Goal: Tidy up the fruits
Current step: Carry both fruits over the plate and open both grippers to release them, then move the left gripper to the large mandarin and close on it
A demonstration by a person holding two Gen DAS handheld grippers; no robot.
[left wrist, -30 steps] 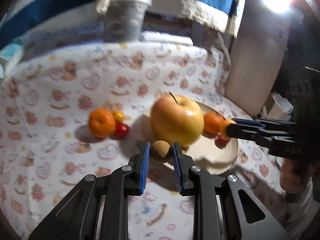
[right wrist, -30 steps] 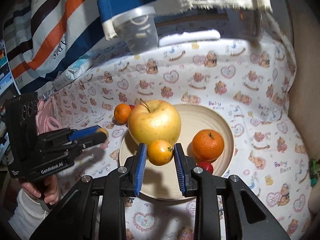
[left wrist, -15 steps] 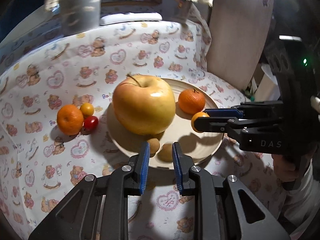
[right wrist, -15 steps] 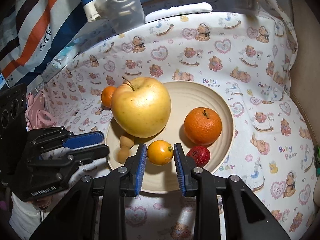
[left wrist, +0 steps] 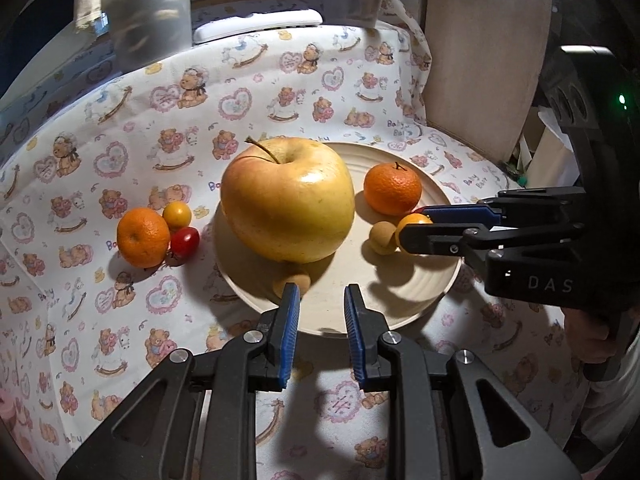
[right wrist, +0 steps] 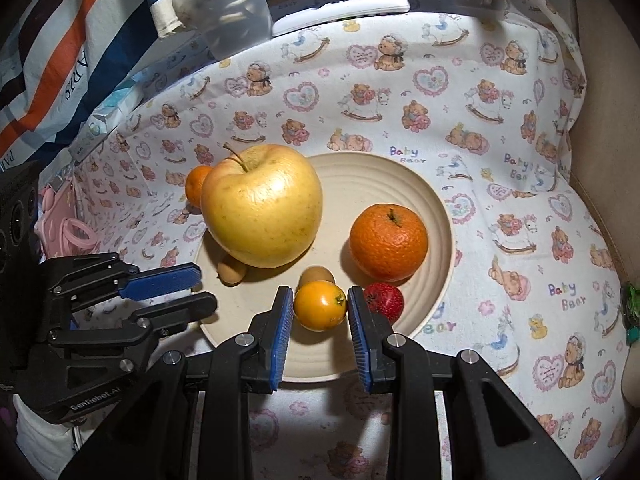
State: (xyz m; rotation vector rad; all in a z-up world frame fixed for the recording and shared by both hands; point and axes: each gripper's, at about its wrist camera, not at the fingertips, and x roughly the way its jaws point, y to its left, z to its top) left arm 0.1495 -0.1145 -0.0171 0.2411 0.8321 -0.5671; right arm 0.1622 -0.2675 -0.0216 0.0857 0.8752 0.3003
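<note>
The plate (right wrist: 436, 200) carries the gathered fruit: a big apple (right wrist: 262, 206), a tangerine (right wrist: 388, 242), a strawberry (right wrist: 384, 298), two small brown fruits (right wrist: 316, 275), and a small orange fruit (right wrist: 320, 307) that sits between the pads of the right hand-held gripper (right wrist: 320, 312). That gripper's jaws stand close on either side of the small orange fruit; a thin gap shows at the left pad, so whether it still grips or has just let go I cannot tell, and the fruit looks to rest on or just above the plate. The left hand-held gripper (left wrist: 322, 312) is released and empty, jaws apart over the plate's near rim, with one brown fruit (left wrist: 294, 282) just ahead of its left pad, tucked under the apple. Well off to this gripper's left, on the table cloth (left wrist: 120, 128), lie a second tangerine (left wrist: 143, 237), a yellow tomato (left wrist: 177, 214) and a red tomato (left wrist: 185, 240), touching in a cluster. The step in hand seems to be setting the small orange fruit down: best open the right jaws slowly and evenly so it does not roll, then draw straight back, clear of the strawberry just right of the pad. The left gripper should next swing left for the cluster, taking the outer tomato first.
</note>
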